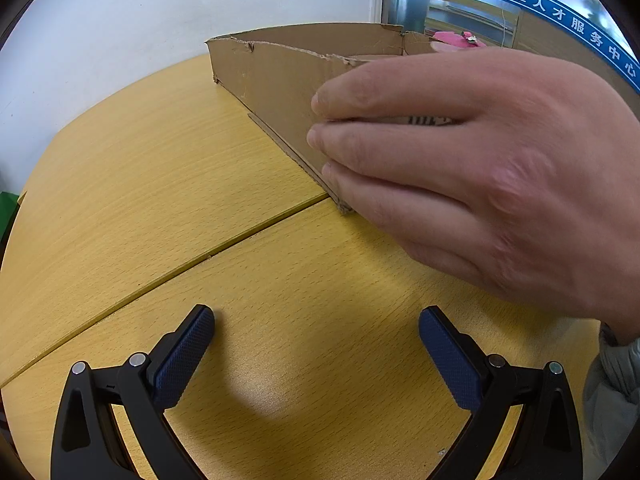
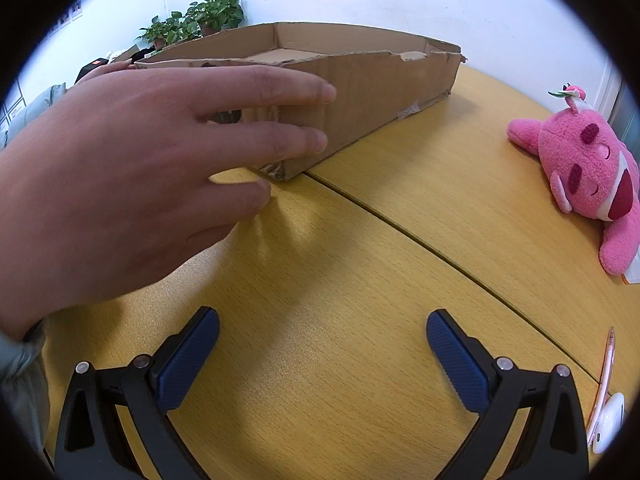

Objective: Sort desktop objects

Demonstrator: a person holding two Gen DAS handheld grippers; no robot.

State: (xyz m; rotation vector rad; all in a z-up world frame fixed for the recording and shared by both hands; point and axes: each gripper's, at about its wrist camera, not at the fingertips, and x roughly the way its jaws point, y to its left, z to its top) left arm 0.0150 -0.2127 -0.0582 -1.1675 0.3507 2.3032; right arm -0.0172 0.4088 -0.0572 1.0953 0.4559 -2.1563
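Note:
A shallow cardboard box (image 1: 280, 76) stands on the yellow wooden table (image 1: 160, 184); it also shows in the right wrist view (image 2: 372, 84). A bare hand (image 1: 480, 168) reaches across in front of the box and holds a small striped object against it; the hand also shows in the right wrist view (image 2: 140, 168). A pink plush toy (image 2: 588, 168) lies on the table at the right. My left gripper (image 1: 316, 344) is open and empty above the table. My right gripper (image 2: 323, 346) is open and empty too.
A pink pen (image 2: 606, 372) and a small white device (image 2: 608, 420) lie at the right table edge. A seam (image 2: 440, 248) runs across the tabletop. Potted plants (image 2: 200, 16) stand behind the box by the white wall.

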